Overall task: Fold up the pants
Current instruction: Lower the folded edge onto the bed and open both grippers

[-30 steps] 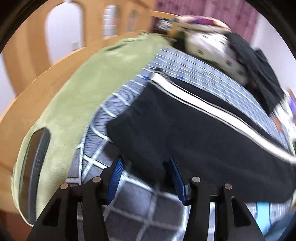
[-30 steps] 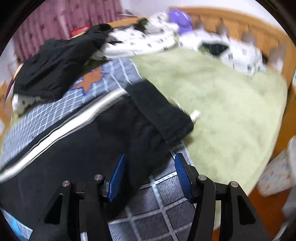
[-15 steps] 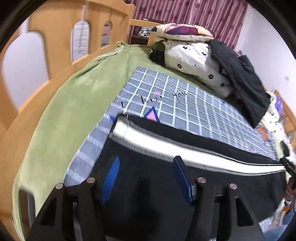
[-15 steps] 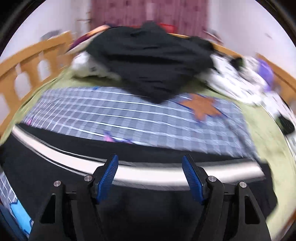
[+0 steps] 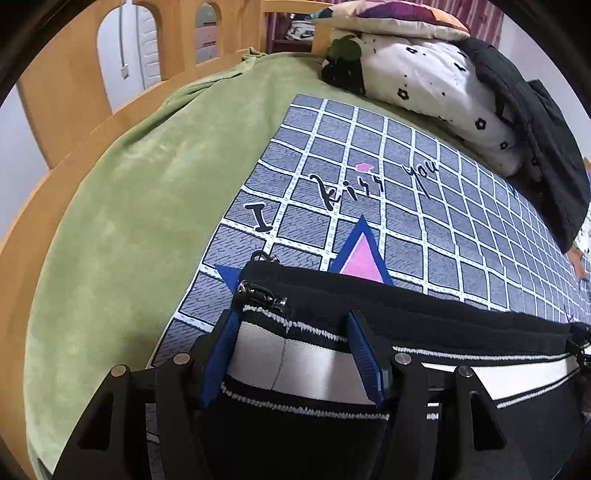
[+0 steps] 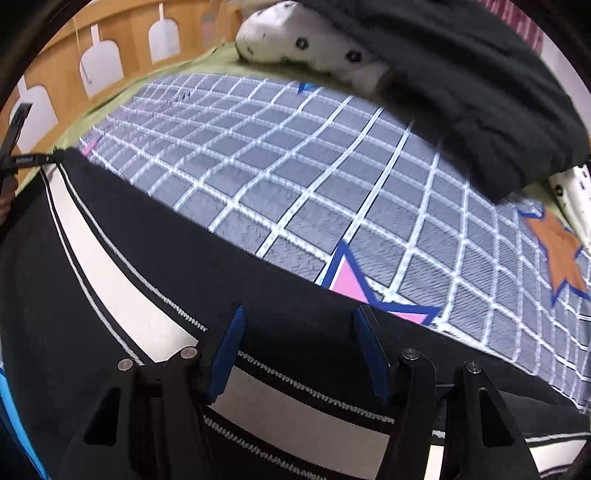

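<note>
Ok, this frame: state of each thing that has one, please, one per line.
Pants: laid out flat on the checked blanket, stripe up.
Ankle zipper: cannot tell if closed.
Left gripper: jaws apart astride the hem, just been closing.
Right gripper: jaws apart over the pants, just been closing.
Dark jacket: crumpled on the pillow.

This is a bedroom in a home. A wooden bed frame [image 5: 70, 96] surrounds a green blanket [image 5: 122, 206], a grey checked mat [image 5: 424, 229], a flowered pillow [image 5: 436, 77] and maroon curtains [image 5: 484, 22].
</note>
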Motion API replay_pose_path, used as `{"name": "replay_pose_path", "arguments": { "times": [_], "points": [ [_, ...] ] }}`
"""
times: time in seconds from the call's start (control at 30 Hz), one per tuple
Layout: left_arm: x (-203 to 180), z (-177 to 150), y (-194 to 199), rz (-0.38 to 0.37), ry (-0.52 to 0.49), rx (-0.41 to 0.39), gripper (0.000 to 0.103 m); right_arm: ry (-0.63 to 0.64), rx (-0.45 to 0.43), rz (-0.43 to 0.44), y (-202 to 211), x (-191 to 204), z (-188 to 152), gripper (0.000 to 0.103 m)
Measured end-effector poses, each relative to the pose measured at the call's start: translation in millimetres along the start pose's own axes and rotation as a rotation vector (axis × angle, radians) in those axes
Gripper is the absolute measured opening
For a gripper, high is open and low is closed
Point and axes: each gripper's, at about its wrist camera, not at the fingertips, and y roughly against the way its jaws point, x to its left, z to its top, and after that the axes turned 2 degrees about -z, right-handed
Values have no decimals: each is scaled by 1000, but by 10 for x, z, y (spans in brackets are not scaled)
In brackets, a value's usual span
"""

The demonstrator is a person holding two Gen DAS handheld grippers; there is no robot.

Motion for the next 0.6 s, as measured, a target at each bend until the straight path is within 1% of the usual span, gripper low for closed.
{"name": "replay_pose_path", "arguments": {
  "times": [0.03, 0.07, 0.1, 0.13, 0.17, 0.2, 0.23, 0.27, 0.33, 0.37, 0.4, 0.47, 0.5, 0.53, 0.57, 0.6],
  "points": [
    [-1, -13, 33, 30, 5, -27, 26, 1, -8, 10, 2, -2, -9, 43],
    [0, -10, 60, 37, 0, -43, 26, 13, -6, 39, 17, 7, -11, 3],
    [0, -18, 107, 22, -6, -58, 21, 36, -2, 47, 50, 41, -15, 4],
    [10, -24, 189, 6, -5, -89, 20, 62, -19, 27, 108, 84, -19, 4],
    [14, -39, 274, -6, -6, -121, 20, 73, -51, 14, 202, 111, -26, 3],
    [21, -52, 401, -23, -12, -169, 19, 64, -89, 15, 320, 110, -27, 3],
    [28, -49, 475, -34, -15, -197, 19, 57, -128, 24, 434, 94, -24, 3],
    [35, -40, 525, -40, -14, -218, 19, 38, -179, 46, 574, 49, -18, 3],
    [66, 14, 511, -31, 6, -239, 19, 14, -225, 58, 680, -26, 24, 3],
    [78, 50, 430, -32, 23, -225, 20, -1, -229, 49, 643, -41, 66, 3],
    [77, 83, 279, -18, 35, -188, 20, -17, -214, 39, 543, -61, 95, 3],
    [69, 86, 0, 22, 40, -98, 20, -29, -166, 21, 281, -59, 136, 3],
    [48, 71, -103, 46, 35, -68, 22, -29, -123, 3, 96, -33, 123, 3],
    [21, 59, -114, 67, 23, -75, 27, -30, -94, -7, -33, -11, 117, 4],
    [-4, 60, -92, 81, 10, -81, 28, -35, -101, -27, -97, 12, 91, 6],
    [-37, 61, -43, 101, -5, -77, 35, -44, -116, -39, -55, -7, 112, 11]
  ]
}}
